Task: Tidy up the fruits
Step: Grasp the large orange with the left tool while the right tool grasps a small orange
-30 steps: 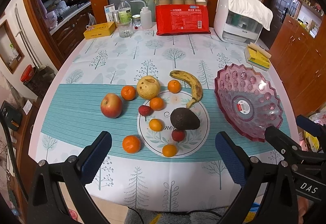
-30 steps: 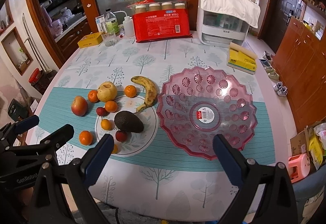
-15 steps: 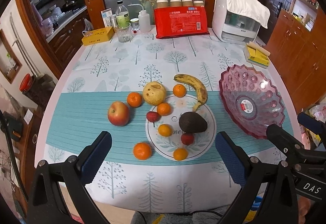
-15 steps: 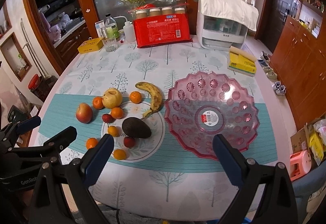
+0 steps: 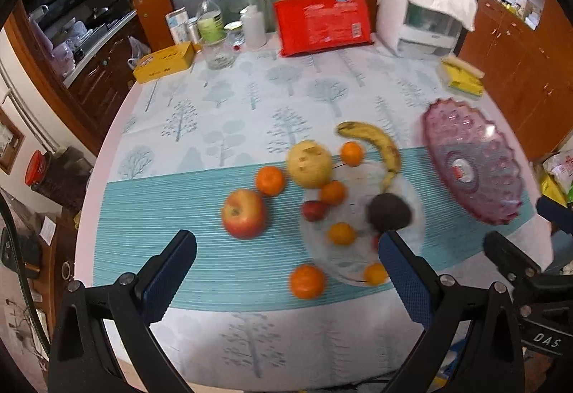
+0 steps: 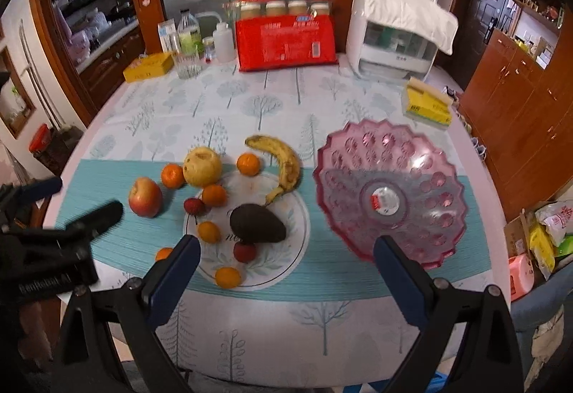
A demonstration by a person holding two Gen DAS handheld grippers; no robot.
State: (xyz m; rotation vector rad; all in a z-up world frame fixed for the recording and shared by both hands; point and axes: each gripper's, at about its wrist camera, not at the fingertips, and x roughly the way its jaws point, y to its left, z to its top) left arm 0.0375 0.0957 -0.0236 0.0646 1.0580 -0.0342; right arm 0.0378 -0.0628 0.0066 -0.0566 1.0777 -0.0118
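The left gripper [image 5: 286, 271] is spread wide and holds nothing; so is the right gripper [image 6: 286, 267]. Both hang above the near edge of the table [image 6: 322, 339], touching no fruit.

Just ahead of the left gripper lies a mandarin [image 5: 307, 281], and beyond it, a little to the left, the apple [image 5: 244, 213]. Ahead and to its right sits the avocado [image 5: 389, 213], partly behind the right fingertip, with small oranges and a red lychee-like fruit around it. Farther out are the yellow pear [image 5: 310, 163] and the banana [image 5: 376, 148].

From the right gripper, the avocado [image 6: 257, 224] is just ahead on the left, and the pink glass bowl [image 6: 440, 156] ahead on the right, empty. No fruit is sorted yet.

Risks, as I judge them: the fruits lie close together, so wide jaws coming down on one may knock a round neighbour rolling toward the table edge. The left view is blurred, which suggests quick motion and a poorly aimed grasp. A fruit dropped hard could chip the glass bowl or tip it.
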